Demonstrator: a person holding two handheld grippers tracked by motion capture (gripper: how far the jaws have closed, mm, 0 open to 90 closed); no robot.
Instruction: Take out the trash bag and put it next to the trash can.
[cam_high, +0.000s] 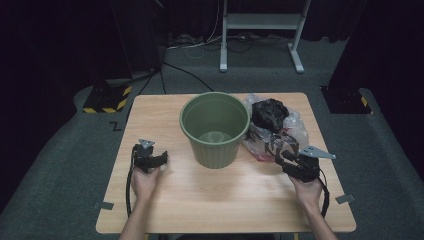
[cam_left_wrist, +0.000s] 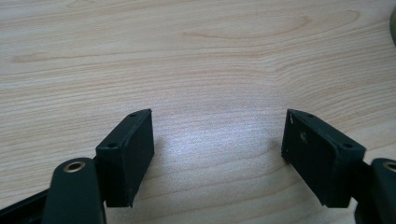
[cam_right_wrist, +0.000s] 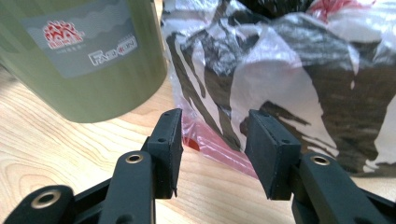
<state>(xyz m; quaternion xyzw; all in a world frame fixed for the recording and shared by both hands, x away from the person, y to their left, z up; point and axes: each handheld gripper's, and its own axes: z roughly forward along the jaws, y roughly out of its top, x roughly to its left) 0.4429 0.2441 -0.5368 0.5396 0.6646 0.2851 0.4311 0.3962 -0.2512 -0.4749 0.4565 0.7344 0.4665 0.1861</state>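
Crinkled clear plastic bag (black print), ribbed round green bucket, woodgrain table

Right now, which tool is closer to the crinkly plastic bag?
The right tool. Its open jaws point at the plastic bag just ahead of them. The left tool rests open on the far side of the green bucket.

wooden table, grey floor, white stand

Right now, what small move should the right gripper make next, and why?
Probably ease the right gripper forward onto the plastic bag and close. Its jaws stand open just short of the bag, which lies beside the green bin; nothing is held yet.
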